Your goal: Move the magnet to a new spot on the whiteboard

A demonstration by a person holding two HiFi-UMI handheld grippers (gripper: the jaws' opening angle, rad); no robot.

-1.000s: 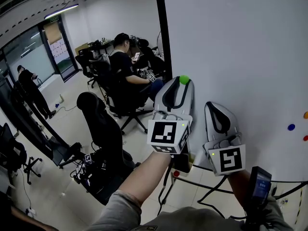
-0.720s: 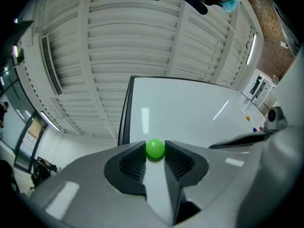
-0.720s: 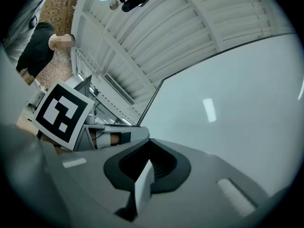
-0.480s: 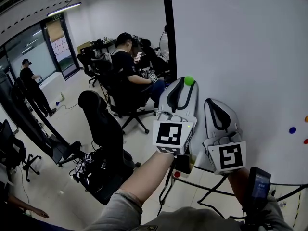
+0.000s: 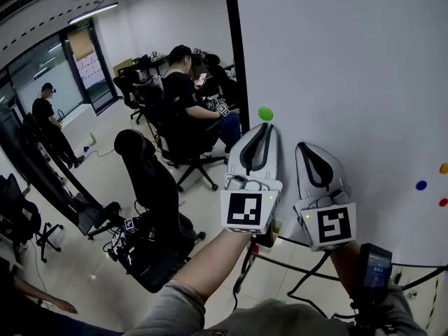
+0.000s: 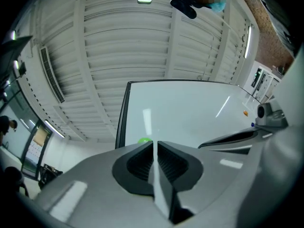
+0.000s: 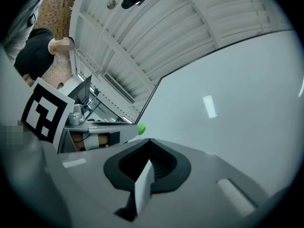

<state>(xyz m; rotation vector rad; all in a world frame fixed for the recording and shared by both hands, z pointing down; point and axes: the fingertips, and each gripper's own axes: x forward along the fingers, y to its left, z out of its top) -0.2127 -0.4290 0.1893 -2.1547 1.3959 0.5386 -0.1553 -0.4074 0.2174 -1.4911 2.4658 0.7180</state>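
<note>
The green magnet [image 5: 265, 113] is stuck on the whiteboard [image 5: 350, 61] near its dark left edge, just above the tips of the left hand-held gripper [image 5: 263, 127] and not touched by them. That gripper's jaws have just been closing, they're pretty much pinched together now and nothing is caught between them. The right hand-held gripper [image 5: 309, 149] is held just beside it, a bit lower, jaws closed too and nothing gripped. Way over at the board's right edge a blue magnet [image 5: 421, 185] and an orange magnet [image 5: 444, 168] can be seen.
</note>
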